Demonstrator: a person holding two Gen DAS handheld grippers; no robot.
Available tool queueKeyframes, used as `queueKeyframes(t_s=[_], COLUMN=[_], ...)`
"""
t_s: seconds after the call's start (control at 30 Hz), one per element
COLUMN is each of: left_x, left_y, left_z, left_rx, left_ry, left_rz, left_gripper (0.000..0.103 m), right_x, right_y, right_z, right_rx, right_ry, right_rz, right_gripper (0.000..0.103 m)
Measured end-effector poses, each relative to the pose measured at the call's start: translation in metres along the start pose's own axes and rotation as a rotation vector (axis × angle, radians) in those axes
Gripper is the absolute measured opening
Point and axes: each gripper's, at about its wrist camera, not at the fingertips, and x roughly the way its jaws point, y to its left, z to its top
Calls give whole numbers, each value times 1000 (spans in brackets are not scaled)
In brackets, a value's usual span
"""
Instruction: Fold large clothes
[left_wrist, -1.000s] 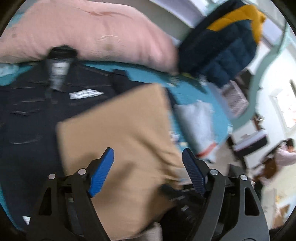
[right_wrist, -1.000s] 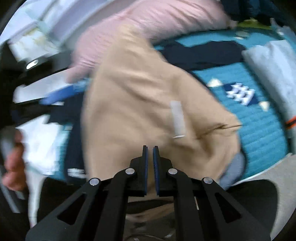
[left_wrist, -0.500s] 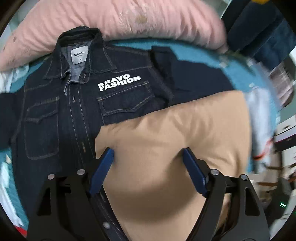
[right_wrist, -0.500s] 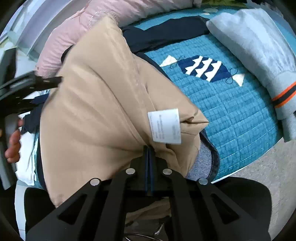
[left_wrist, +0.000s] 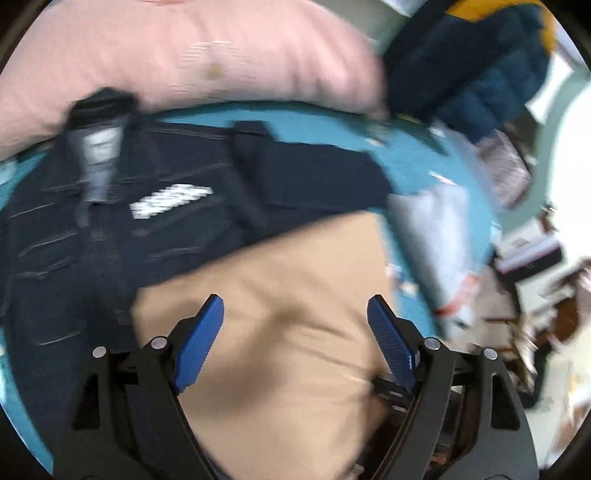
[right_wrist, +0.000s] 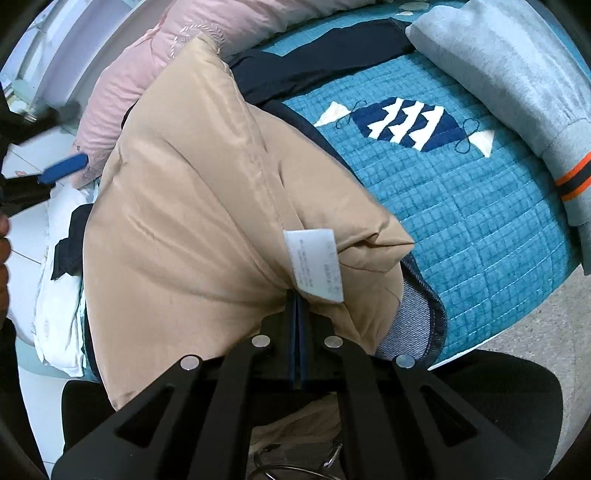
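Observation:
A tan padded garment (right_wrist: 192, 206) lies bunched on top of a dark denim jacket (left_wrist: 110, 221) spread over the bed. My right gripper (right_wrist: 297, 295) is shut on the tan garment's near edge, just beside its white care label (right_wrist: 314, 262). The denim hem (right_wrist: 417, 314) peeks out under that corner. In the blurred left wrist view, my left gripper (left_wrist: 294, 301) hovers open over the tan garment (left_wrist: 288, 369), with nothing pinched between its blue pads (left_wrist: 199, 343). One of those pads (right_wrist: 62, 170) shows at the left edge of the right wrist view.
A pink duvet (left_wrist: 184, 55) lies behind the jacket. On the teal quilt (right_wrist: 480, 221), a folded grey sweatshirt (right_wrist: 517, 74) sits to the right. A navy and yellow puffer jacket (left_wrist: 480, 55) is piled at the far right. White cloths (right_wrist: 59, 295) lie left.
My right jaws closed fully on the tan garment's edge and sank toward the bed. The left gripper stayed open and swung sideways over the garment, blurring its view.

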Motion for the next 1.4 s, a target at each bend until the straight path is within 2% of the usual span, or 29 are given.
queueKeyframes(t_s=[0.1, 0.17, 0.3, 0.43, 0.5, 0.67, 0.73, 0.83, 0.9, 0.97, 1.07, 1.17, 1.3, 1.4], left_x=[15, 44, 105, 131, 138, 156, 151, 121, 89, 66, 29, 13, 14, 26], left_y=[-19, -27, -13, 4, 8, -8, -8, -9, -9, -9, -6, -6, -10, -12], left_z=[1, 6, 12, 17, 18, 17, 17, 14, 7, -3, -27, -58, -95, -100], left_rx=[20, 5, -66, -116, -114, -48, -57, -65, -55, -53, -51, -19, 22, 49], left_ry=[32, 106, 220, 244, 250, 243, 237, 196, 142, 108, 54, 50, 45, 56], left_rz=[-116, -151, -84, -47, -26, 89, 73, -39, -85, -95, -66, -5, 102, 167], left_gripper=[80, 80, 73, 60, 60, 60, 64, 74, 74, 75, 75, 75, 75, 75], right_x=[-1, -2, 1, 1, 2, 2, 2, 0, -1, -4, -9, -16, -23, -22], right_y=[0, -1, -7, -13, -14, -15, -15, -16, -17, -19, -18, -17, -19, -18], right_z=[0, -2, 5, 7, 8, 11, 12, 9, 9, 8, 6, 2, -5, -8], right_rx=[-5, -5, 8, 17, 21, 24, 26, 37, 49, 55, 57, 49, 42, 29], right_ry=[1, 1, 4, 3, 3, 2, 3, 6, 6, 1, -7, -22, -38, -26], right_rz=[-2, 4, 21, 35, 39, 35, 36, 48, 65, 73, 74, 77, 82, 68], right_gripper=[0, 0, 0, 0, 0, 0, 0, 0, 0, 0, 0, 1, 3, 3])
